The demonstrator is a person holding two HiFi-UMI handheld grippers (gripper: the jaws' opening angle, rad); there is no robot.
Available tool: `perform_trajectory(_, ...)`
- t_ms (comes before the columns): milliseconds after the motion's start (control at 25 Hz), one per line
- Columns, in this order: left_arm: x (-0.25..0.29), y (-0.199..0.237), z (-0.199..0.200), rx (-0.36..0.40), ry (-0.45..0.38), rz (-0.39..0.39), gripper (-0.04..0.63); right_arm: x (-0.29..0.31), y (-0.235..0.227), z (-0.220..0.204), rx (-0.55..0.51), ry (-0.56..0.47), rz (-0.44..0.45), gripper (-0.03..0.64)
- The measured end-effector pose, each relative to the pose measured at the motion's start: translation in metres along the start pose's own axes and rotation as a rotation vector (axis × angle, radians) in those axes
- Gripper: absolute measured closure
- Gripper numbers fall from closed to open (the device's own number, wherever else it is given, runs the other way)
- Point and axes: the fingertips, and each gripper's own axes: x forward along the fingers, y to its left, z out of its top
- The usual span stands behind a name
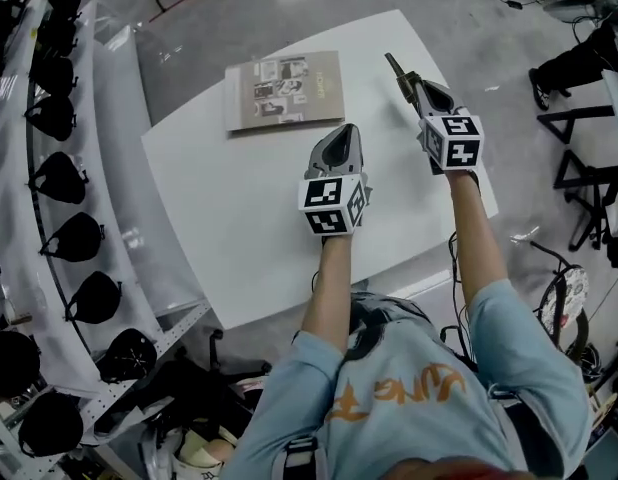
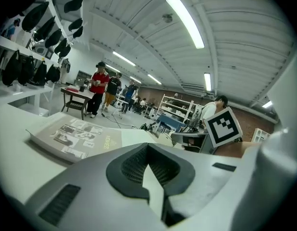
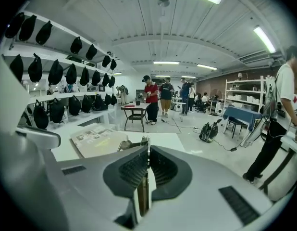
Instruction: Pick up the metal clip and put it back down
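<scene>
Two grippers are in my hands, both held out over a white surface [image 1: 239,228]. My right gripper [image 1: 421,90] is closed on the metal clip [image 1: 394,65]. In the right gripper view the thin metal strip stands on edge between the two dark ribbed pads [image 3: 131,170], which press on it from both sides. The end of the clip pokes out past the jaw tips. From the head view the clip juts forward from this gripper, above the far right part of the surface and clear of everything else on it.

My left gripper [image 1: 341,133] sits nearer to me and further left, over the middle of the surface. Its jaw tips meet and nothing is between them. Only a sliver of the white surface shows through the gap behind the tips.

Beyond both grippers, a printed booklet [image 1: 284,90] lies flat near the far edge of the surface, well apart from the clip. To my left runs a white rack [image 1: 99,298] hung with rows of black bags [image 1: 61,178]. Past the surface is a grey floor [image 1: 209,18]. In the right gripper view several people [image 3: 151,97] stand around a small dark table further down the room, under long ceiling lights.
</scene>
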Motion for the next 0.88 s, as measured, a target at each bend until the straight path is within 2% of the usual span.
perform_trajectory(320,0.035,0.019,-0.011,-0.041,0.028,-0.008,0.589,0.067,-0.026,-0.003,-0.119,0.065,-0.042,0.584)
perform_trajectory(880,0.063,0.019,-0.030,-0.084,0.054,-0.054,0.589,0.146,-0.061,0.007,-0.483,0.140,-0.146,0.583)
